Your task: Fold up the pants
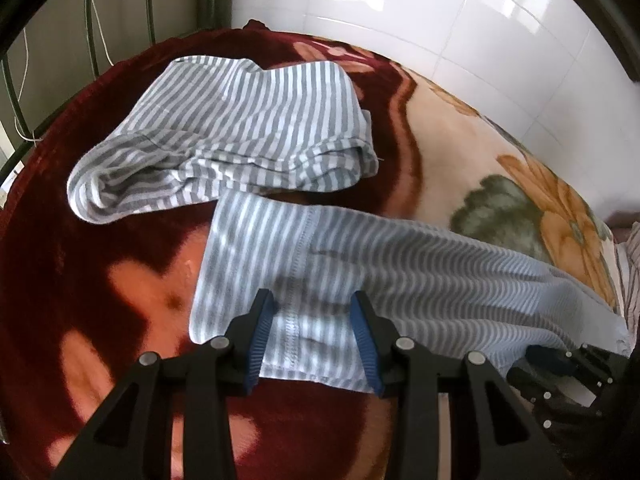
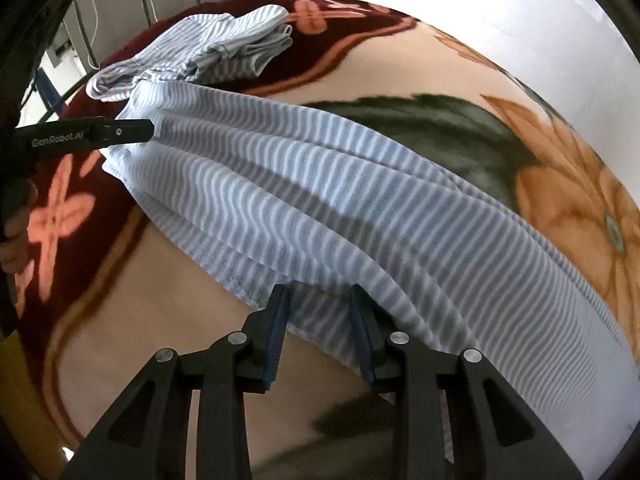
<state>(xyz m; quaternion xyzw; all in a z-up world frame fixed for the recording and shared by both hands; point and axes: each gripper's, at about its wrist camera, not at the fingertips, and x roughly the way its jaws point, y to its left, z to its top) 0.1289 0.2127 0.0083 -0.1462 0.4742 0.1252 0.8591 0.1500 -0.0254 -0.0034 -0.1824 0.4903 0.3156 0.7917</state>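
Two grippers worked striped pants (image 2: 320, 184) draped lower-centre over blanket (image 1: 460, 152). I judged my left gripper (image 1: 316, 320) and right gripper (image 2: 318, 312) pinching hem cloth. Soft, light, floppy; I'd grab seams or edges.

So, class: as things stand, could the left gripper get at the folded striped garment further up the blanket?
Probably not yet. The left gripper has the pants between its fingers, so it is occupied, though nothing blocks the way to the folded garment.
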